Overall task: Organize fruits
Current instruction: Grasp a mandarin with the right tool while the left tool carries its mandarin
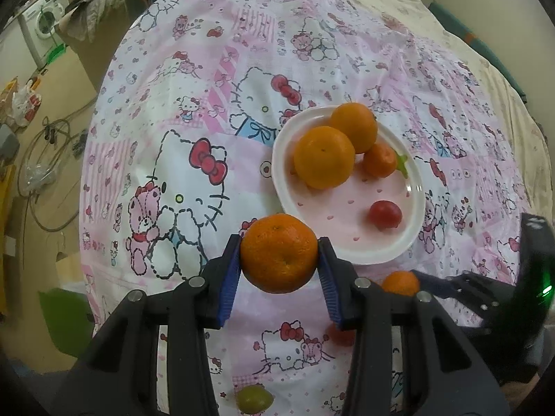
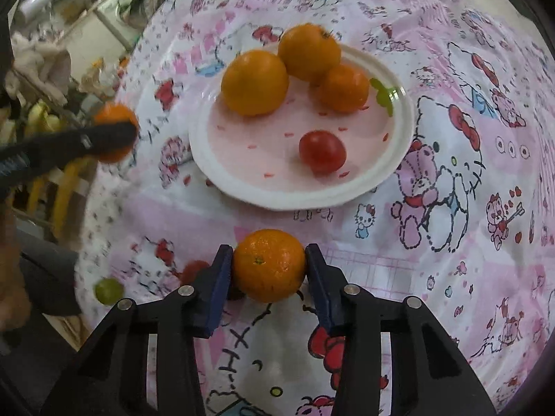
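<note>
Mandarin (image 2: 269, 265), stem scar up, right claw (image 2: 269, 267) clamped

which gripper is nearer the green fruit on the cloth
Left. The green fruit lies just beneath the left gripper; the right gripper is farther off, with the fruit out to its left.

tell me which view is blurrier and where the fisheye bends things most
Right wrist view: left edge smeared, the green fruit and left tool soft; plate fairly sharp. Left wrist view: crisper overall, with the right tool at the lower right dim and soft. Both bend the tablecloth strongly toward dark round corners.
</note>
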Motion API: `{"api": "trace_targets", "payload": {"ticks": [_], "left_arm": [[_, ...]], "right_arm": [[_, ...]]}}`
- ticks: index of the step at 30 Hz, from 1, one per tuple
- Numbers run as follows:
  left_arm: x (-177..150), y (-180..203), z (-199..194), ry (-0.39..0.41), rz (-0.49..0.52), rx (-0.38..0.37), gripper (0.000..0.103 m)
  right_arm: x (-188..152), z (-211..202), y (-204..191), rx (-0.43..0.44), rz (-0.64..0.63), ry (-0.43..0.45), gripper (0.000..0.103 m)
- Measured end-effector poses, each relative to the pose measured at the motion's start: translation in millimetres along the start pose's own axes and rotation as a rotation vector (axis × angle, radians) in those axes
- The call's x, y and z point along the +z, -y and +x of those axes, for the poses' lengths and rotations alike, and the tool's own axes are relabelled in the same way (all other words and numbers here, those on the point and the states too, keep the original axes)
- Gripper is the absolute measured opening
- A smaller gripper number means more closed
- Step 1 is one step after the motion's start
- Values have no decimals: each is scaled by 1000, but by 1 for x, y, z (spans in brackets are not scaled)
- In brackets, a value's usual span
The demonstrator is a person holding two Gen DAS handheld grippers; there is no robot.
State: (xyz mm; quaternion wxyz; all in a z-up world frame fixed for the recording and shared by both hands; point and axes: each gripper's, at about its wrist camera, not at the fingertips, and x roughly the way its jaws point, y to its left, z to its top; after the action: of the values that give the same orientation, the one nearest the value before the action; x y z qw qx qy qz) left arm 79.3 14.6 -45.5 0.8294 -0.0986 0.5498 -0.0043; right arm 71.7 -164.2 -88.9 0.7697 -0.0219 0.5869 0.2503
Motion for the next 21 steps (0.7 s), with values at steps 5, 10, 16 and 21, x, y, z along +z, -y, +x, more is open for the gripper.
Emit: {"api": "trace_targets", "payload": {"ticks": [5, 10, 16, 21], "left_arm": [[6, 7, 3, 2, -12, 3, 38], [12, 23, 14, -13, 10, -2, 38], [11, 46, 35, -40, 66, -5, 38], [11, 51, 49, -63, 96, -18, 38]], "right_arm": [[5, -25, 20, 34, 74, 65, 45], [13, -50, 51, 33, 160, 131, 45], [28, -63, 79, 40, 234, 176, 45], [47, -60, 91, 49, 233, 162, 45]]}}
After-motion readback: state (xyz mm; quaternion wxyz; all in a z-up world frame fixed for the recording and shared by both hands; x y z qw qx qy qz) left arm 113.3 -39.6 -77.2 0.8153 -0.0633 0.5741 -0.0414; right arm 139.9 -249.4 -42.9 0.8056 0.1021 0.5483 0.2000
